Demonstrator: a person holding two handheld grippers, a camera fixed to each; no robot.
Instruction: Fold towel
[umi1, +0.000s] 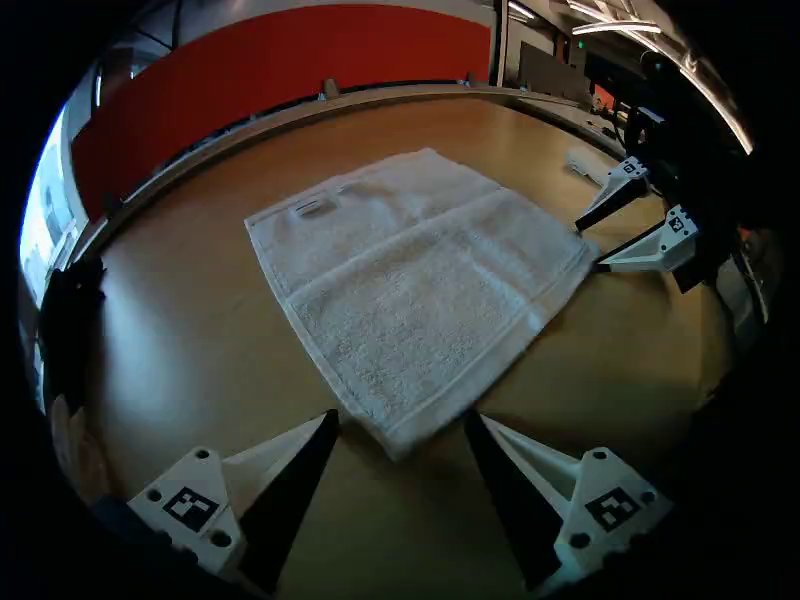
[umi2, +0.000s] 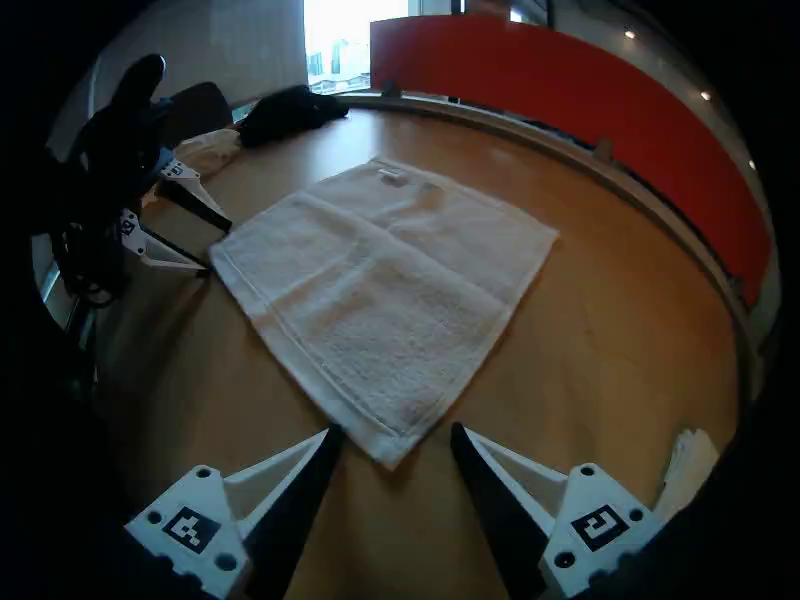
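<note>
L claw (umi1: 400, 420), R claw (umi2: 395, 430) both spread at towel (umi1: 420, 280) corners; dark heap (umi2: 290, 105) beyond.

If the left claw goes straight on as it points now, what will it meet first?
Probably the near corner of the towel, which lies on the table just ahead of the left claw, though depth is unclear.

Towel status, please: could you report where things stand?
Left tongs open, right tongs open, each straddling a corner. Towel flat on table, ungripped. Nothing on it.
</note>
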